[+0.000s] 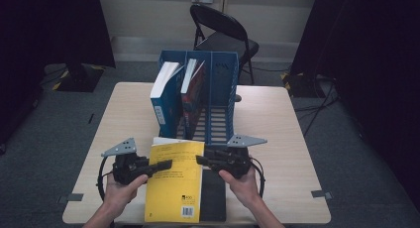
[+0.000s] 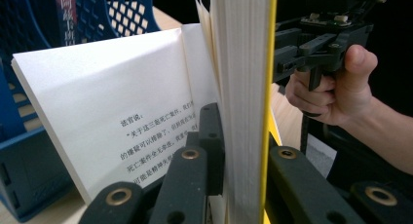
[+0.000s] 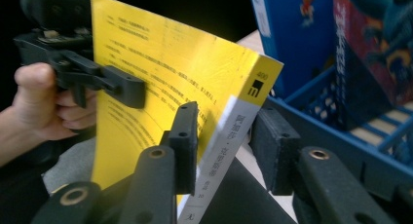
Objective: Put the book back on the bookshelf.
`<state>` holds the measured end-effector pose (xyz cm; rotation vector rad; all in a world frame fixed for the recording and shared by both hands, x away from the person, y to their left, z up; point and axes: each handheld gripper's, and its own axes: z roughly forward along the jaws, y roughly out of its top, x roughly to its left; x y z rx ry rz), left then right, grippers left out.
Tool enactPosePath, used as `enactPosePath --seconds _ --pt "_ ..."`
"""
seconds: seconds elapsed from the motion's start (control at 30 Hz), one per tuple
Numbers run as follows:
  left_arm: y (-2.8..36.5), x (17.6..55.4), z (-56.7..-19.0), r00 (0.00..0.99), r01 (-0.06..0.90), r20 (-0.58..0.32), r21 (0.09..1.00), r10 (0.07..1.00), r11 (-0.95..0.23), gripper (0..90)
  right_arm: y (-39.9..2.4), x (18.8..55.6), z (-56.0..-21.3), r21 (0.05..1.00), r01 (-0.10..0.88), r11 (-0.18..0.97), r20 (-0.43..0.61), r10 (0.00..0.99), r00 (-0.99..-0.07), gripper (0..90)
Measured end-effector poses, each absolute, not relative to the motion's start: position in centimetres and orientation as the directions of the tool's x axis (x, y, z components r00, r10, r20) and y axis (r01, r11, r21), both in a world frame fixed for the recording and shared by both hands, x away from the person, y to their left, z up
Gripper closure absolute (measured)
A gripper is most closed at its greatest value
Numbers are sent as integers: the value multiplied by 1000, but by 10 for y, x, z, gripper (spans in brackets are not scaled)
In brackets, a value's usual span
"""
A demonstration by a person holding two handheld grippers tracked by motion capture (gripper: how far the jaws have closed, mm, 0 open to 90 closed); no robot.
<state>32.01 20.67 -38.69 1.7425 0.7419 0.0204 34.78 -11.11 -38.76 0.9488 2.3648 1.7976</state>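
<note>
A yellow paperback [image 1: 176,183] is held above the near edge of the table between both grippers. My left gripper [image 1: 166,164] is shut on its left edge. In the left gripper view one jaw sits inside the book, and the gripper [image 2: 243,151] clamps a thick block of pages and the yellow cover. A white printed page [image 2: 107,102] falls open to the side. My right gripper [image 1: 200,161] takes the book from the right. In the right gripper view the gripper [image 3: 229,141] has one pad on the yellow cover [image 3: 160,73] and the other at the white spine [image 3: 229,146].
A blue file rack [image 1: 224,84] stands mid-table with a blue book [image 1: 166,96] and a red book [image 1: 194,91] in its left slots; its right slots are bare. A black flat item [image 1: 213,200] lies under the yellow book. A folding chair [image 1: 223,34] stands beyond the table.
</note>
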Motion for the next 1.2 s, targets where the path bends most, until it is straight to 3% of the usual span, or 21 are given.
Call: enactPosePath --seconds 0.13,0.43,0.97,1.2 --pt "205 323 -380 791 466 -371 881 486 -86 824 -112 344 -372 904 402 145 296 465 -834 675" --pt "194 319 -356 833 367 -290 927 471 -80 814 -123 336 -338 951 286 117 205 453 -867 758" --pt "193 305 -361 855 344 -268 934 443 -98 756 -118 327 -356 948 267 175 186 378 -907 705" --pt "201 306 -359 834 346 -264 934 485 -87 659 -118 325 -356 948 253 193 169 366 -915 718"
